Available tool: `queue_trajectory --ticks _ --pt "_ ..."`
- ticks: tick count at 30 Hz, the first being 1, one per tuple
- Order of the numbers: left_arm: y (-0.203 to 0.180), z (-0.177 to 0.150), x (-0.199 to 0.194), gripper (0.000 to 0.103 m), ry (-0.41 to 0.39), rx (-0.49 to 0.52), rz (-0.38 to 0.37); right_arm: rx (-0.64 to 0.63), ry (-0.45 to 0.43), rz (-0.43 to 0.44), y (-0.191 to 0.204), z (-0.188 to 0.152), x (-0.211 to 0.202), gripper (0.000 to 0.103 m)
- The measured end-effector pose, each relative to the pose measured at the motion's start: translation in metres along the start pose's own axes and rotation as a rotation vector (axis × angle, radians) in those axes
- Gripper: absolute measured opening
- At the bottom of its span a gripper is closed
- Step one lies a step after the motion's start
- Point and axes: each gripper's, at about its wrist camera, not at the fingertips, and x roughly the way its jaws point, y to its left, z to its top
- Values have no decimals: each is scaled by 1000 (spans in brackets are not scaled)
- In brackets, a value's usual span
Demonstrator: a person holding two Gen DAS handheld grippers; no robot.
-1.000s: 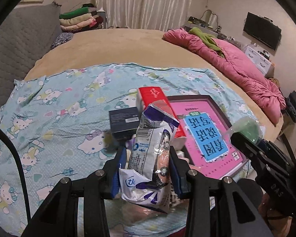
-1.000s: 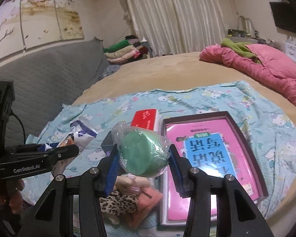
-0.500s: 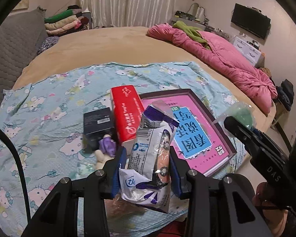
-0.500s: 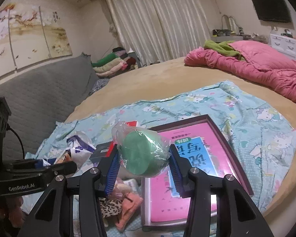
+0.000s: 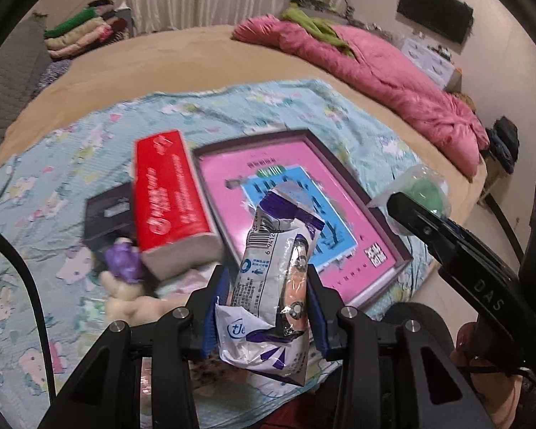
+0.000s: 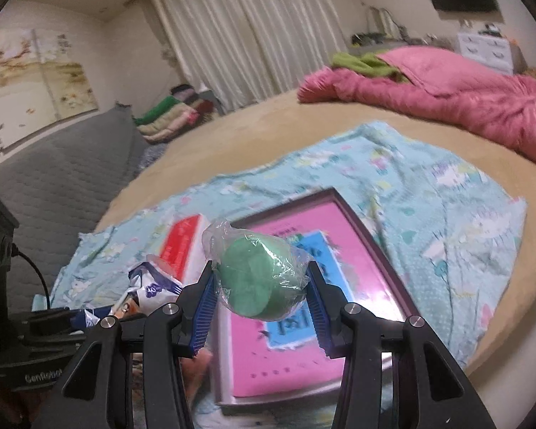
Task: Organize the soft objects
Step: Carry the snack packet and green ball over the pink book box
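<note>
Left gripper [image 5: 266,312] clamped partway on a crinkled white-and-purple plastic snack packet [image 5: 273,286], held above the near edge of the flat pink-and-blue framed book [image 5: 286,193]. Right gripper [image 6: 259,305] partway closed on a round green soft ball in clear plastic wrap [image 6: 257,280], also above the book. Red rectangular tissue pack [image 5: 169,193] lies touching the book's left side.

Left tool [image 5: 266,307] and right tool [image 6: 259,305] each clamped on a load, angled downward.

Dim warm indoor light, motion blur across the bedspread [image 5: 71,193], fisheye bending, dark vignetted corners.
</note>
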Motion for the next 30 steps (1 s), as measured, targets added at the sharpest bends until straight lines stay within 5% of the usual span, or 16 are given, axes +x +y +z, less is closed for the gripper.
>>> queue_trajectory --ticks 10,30 --pt "-25 -4 53 42 96 56 1 52 104 -102 -36 -11 26 49" --pt "-46 -11 101 42 181 113 32 63 171 -167 -63 -20 59 49"
